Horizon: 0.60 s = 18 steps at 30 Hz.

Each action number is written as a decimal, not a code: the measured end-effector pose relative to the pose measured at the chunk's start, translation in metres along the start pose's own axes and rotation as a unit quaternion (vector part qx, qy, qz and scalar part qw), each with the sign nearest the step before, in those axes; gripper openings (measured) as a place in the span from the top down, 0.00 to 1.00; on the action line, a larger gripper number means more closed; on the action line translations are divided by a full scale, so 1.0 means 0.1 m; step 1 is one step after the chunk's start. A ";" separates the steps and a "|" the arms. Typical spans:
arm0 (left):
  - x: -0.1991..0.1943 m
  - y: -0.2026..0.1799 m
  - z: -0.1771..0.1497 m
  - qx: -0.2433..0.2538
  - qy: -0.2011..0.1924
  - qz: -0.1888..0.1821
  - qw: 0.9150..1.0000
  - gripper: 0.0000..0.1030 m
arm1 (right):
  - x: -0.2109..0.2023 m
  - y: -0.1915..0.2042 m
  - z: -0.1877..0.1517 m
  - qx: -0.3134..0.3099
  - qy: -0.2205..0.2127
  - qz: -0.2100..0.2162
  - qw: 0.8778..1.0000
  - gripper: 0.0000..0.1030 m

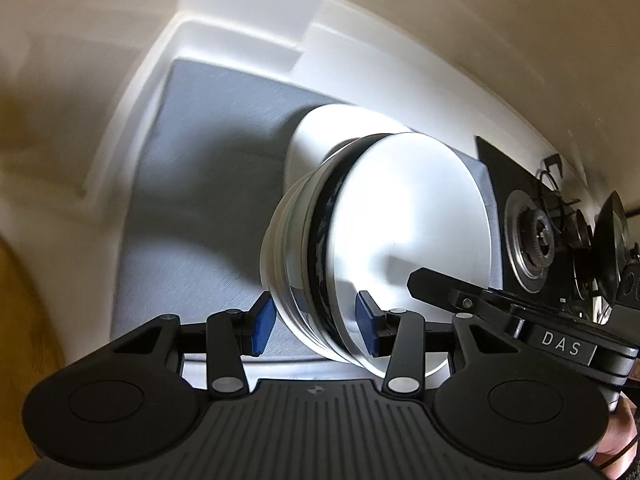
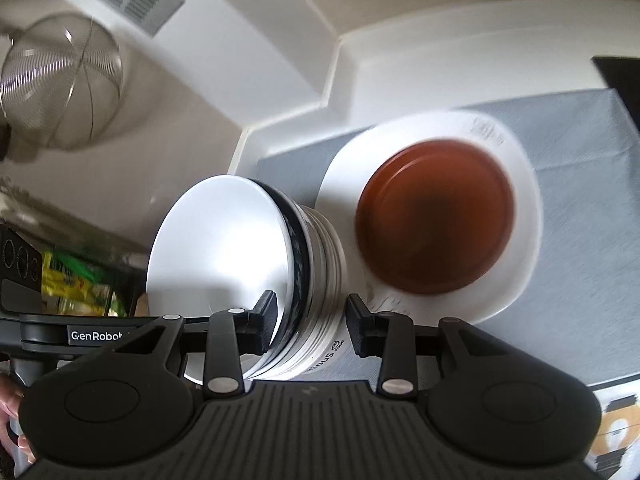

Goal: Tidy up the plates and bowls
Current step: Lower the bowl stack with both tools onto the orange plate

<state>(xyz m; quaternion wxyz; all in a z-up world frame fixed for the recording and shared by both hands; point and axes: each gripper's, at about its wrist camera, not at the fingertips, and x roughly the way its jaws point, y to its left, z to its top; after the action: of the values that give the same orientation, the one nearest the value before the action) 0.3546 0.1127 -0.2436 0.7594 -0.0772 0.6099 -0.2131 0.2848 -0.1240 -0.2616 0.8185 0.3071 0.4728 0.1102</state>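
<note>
A stack of nested white bowls point(image 1: 360, 240), one with a dark blue pattern, hangs tilted above the grey mat. My left gripper point(image 1: 314, 322) is shut on its near wall, one blue pad inside the top bowl and one outside. My right gripper point(image 2: 312, 316) is shut on the opposite wall of the same stack of bowls point(image 2: 240, 240), with its black pads inside and outside. A white plate point(image 2: 516, 264) lies on the mat beyond, with a brown dish point(image 2: 436, 216) on it. In the left wrist view only the white plate's edge point(image 1: 320, 128) shows behind the stack.
A grey mat point(image 1: 192, 208) covers a white counter that ends at a stepped wall corner point(image 2: 328, 92). A black gas hob with a burner point(image 1: 528, 240) lies to the right. A wire mesh strainer point(image 2: 60, 80) and a yellow-green packet point(image 2: 80, 284) are on the other side.
</note>
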 end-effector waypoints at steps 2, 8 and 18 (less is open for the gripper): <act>0.03 -0.07 0.07 0.009 0.001 -0.004 1.000 0.55 | -0.05 -0.06 0.05 0.007 -0.010 -0.005 1.000 0.60; 0.12 -0.27 0.31 0.032 0.000 -0.018 0.999 0.55 | -0.20 -0.20 0.24 0.022 -0.043 -0.020 0.999 0.60; 0.31 -0.44 0.67 0.046 0.001 -0.026 0.999 0.55 | -0.22 -0.39 0.55 0.028 -0.069 -0.037 0.997 0.60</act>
<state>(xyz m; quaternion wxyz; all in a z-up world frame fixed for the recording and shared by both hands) 0.4135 0.0510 -0.2382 0.7559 -0.0578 0.5978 -0.2606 0.3155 -0.1866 -0.2499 0.8436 0.3192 0.4294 0.0455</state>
